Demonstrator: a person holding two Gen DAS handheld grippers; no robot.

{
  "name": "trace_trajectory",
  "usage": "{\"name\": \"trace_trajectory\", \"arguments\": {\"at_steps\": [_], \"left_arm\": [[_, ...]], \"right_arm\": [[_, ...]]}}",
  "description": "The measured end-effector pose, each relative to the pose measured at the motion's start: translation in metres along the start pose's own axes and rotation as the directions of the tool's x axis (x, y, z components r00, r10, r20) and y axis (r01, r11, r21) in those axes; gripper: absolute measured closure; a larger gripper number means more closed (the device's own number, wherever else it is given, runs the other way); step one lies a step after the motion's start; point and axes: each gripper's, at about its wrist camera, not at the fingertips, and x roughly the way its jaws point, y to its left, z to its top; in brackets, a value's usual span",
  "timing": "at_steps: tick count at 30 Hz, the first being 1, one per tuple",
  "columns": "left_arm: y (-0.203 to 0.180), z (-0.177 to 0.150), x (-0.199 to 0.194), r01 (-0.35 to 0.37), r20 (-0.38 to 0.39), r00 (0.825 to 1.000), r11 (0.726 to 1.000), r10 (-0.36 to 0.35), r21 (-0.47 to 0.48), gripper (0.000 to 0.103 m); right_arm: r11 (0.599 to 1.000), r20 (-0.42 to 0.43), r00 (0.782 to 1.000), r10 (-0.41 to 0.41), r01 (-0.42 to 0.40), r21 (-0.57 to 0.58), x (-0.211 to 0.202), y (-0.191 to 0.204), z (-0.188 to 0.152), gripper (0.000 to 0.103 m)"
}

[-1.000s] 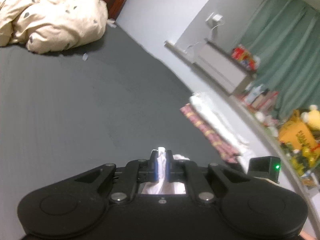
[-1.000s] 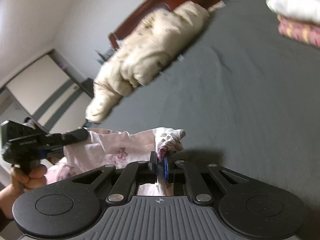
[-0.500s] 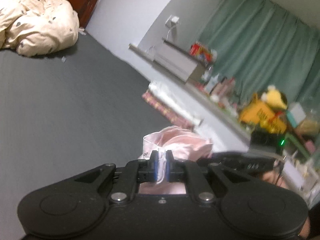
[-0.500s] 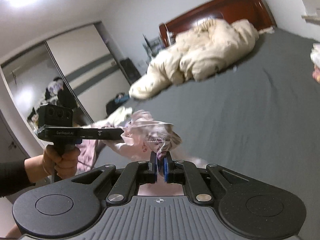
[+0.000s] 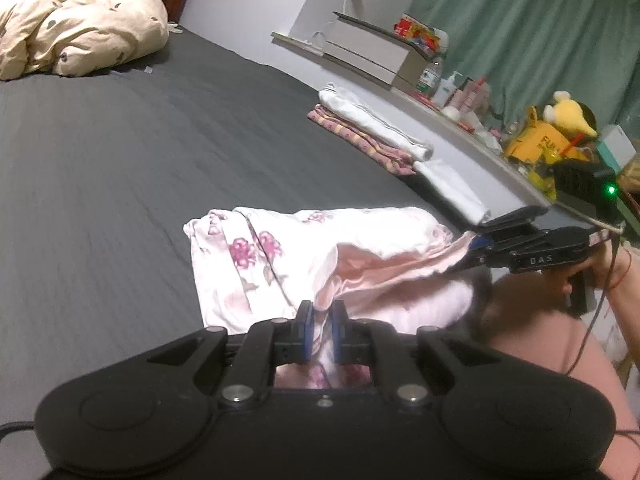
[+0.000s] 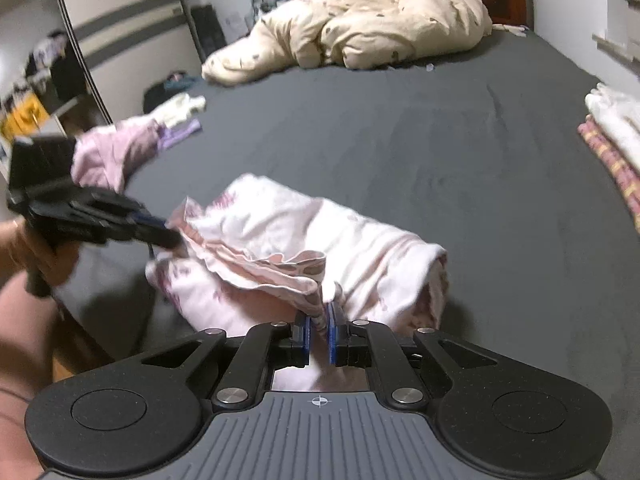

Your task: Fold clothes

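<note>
A pale pink garment with a purple flower print (image 5: 280, 256) lies bunched on the dark grey bed near its front edge. My left gripper (image 5: 321, 316) is shut on one part of its ruffled edge. My right gripper (image 6: 319, 320) is shut on another part of that edge (image 6: 280, 268). The edge stretches between the two grippers above the rest of the cloth. The right gripper also shows in the left wrist view (image 5: 476, 246), and the left gripper in the right wrist view (image 6: 168, 226).
A stack of folded clothes (image 5: 368, 132) lies at the bed's right edge. A cream duvet (image 6: 360, 20) is heaped by the headboard. More loose clothes (image 6: 120, 148) lie at the left edge. A cluttered ledge (image 5: 500, 112) runs beyond the bed.
Both grippers have swung down towards the bed with the garment held between them. The garment, earlier lifted in the air, now lies spread on the sheet.
</note>
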Motion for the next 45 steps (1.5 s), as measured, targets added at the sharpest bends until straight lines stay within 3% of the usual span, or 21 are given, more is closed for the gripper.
{"name": "trace_trajectory", "arguments": {"at_steps": [3,9,11,13,14,17,20,23,25,28,31,32,39,45], "left_arm": [[-0.005,-0.003,-0.018,-0.004,0.01,1.0,1.0,0.004,0.025,0.093],[-0.012,0.007,-0.046,-0.019,0.091,0.996,0.999,0.016,0.032,0.074],[-0.021,0.015,-0.037,-0.089,0.082,0.993,0.991,0.081,0.097,0.067],[-0.031,0.022,-0.024,-0.155,0.062,0.987,0.973,0.146,0.171,0.067],[-0.036,0.022,-0.018,-0.159,0.049,0.987,0.967,0.152,0.201,0.067],[-0.049,0.021,-0.001,-0.162,0.018,0.986,0.947,0.163,0.277,0.067],[-0.057,0.017,0.007,-0.156,0.01,0.987,0.943,0.16,0.296,0.066],[-0.056,0.015,0.011,-0.155,0.006,0.987,0.951,0.159,0.266,0.066],[-0.054,0.014,0.014,-0.158,-0.004,0.987,0.958,0.164,0.241,0.066],[-0.049,0.011,0.019,-0.164,-0.02,0.985,0.961,0.172,0.225,0.066],[-0.048,0.008,0.021,-0.167,-0.03,0.984,0.961,0.178,0.22,0.066],[-0.047,0.007,0.022,-0.169,-0.033,0.983,0.961,0.18,0.219,0.066],[-0.034,0.002,0.019,-0.185,-0.066,0.978,0.969,0.197,0.161,0.066],[-0.046,0.001,0.005,-0.188,-0.02,0.98,0.956,0.197,0.225,0.066]], "right_arm": [[0.998,0.015,0.999,-0.03,0.031,-0.055,0.001,0.012,0.003,0.096],[0.981,0.059,0.995,-0.085,0.094,-0.171,0.003,0.036,0.011,0.096],[0.971,0.075,0.992,-0.102,0.116,-0.209,0.004,0.044,0.013,0.085],[0.96,0.091,0.989,-0.119,0.138,-0.246,0.005,0.052,0.016,0.052],[0.953,0.099,0.987,-0.127,0.149,-0.264,0.005,0.056,0.017,0.046],[0.931,0.126,0.981,-0.15,0.183,-0.317,0.007,0.069,0.021,0.043],[0.897,0.089,0.982,-0.17,0.191,-0.398,0.009,0.072,0.0,0.043],[0.857,0.041,0.981,-0.19,0.186,-0.48,0.025,0.074,0.002,0.044],[0.834,0.018,0.981,-0.194,0.175,-0.523,0.034,0.077,0.003,0.05],[0.814,0.007,0.981,-0.196,0.167,-0.556,0.042,0.079,0.003,0.088],[0.824,-0.001,0.98,-0.2,0.168,-0.541,0.042,0.074,0.001,0.094],[0.827,-0.004,0.98,-0.201,0.168,-0.536,0.042,0.073,0.0,0.1],[0.869,-0.02,0.973,-0.229,0.195,-0.454,0.025,0.05,-0.024,0.101],[0.906,-0.037,0.977,-0.211,0.181,-0.382,0.016,0.04,-0.038,0.1]]}}
